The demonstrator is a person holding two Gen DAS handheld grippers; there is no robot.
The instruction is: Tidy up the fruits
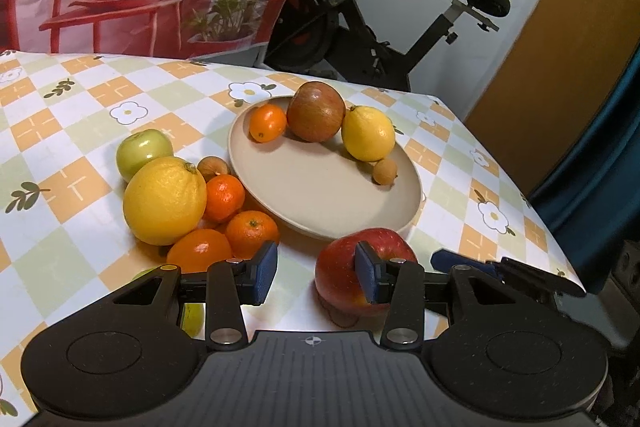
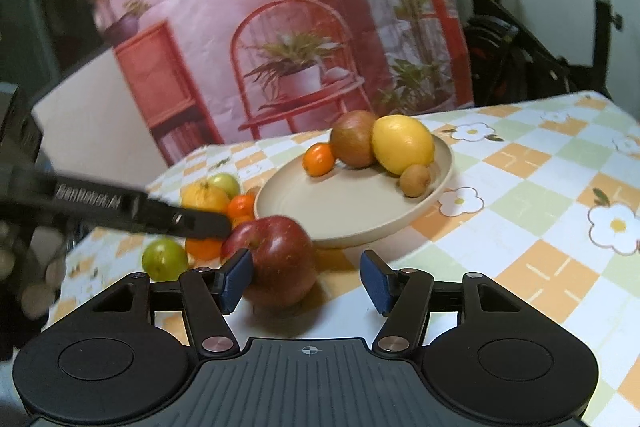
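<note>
red apple (image 2: 280, 259) between spread right gripper (image 2: 302, 279) fingers | left gripper (image 1: 316, 273) fingers spread, likely untouching | plate (image 1: 320, 195) rim just beyond

Plate (image 1: 320, 195): one. Red apple (image 1: 340, 279): one. Lemon (image 1: 368, 133): one. Hand-held grippers: two.

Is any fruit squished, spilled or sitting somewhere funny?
Nothing looks squished or spilled. The plate holds four fruits crowded at its far edge, while the red apple and a heap of oranges sit on the tablecloth beside it.
</note>
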